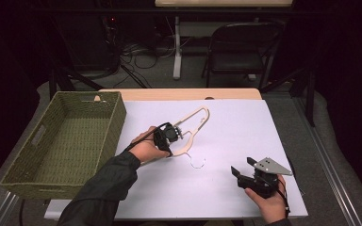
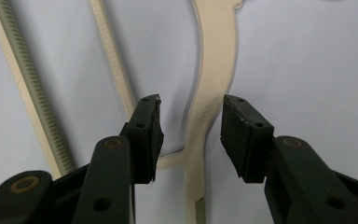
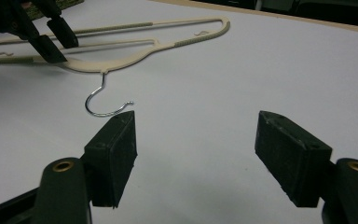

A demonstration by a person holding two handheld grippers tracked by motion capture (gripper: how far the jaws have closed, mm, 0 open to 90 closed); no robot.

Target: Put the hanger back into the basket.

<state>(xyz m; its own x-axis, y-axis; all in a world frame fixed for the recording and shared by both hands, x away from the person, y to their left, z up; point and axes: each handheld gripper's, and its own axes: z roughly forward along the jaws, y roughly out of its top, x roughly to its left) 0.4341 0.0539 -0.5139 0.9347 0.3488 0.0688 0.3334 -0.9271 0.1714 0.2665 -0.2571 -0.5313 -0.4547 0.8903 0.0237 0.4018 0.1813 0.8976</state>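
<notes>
Left claw (image 2: 191, 119) straddles hanger (image 2: 214, 79) neck, pads apart, not gripping. Right claw (image 3: 196, 154) released, at 5 o'clock on surface (image 1: 245, 127).

Basket (image 1: 70, 141) on counter (image 1: 245, 127), left edge. Hanger (image 1: 192, 128) flat on counter, just right of basket, hook (image 1: 198, 164) toward near side. Left gripper (image 1: 168, 135) over hanger middle, hanger arm between fingers (image 2: 145, 135). Right gripper (image 1: 245, 172) at near right, well apart from hanger. Chair (image 1: 242, 49) behind counter.
</notes>
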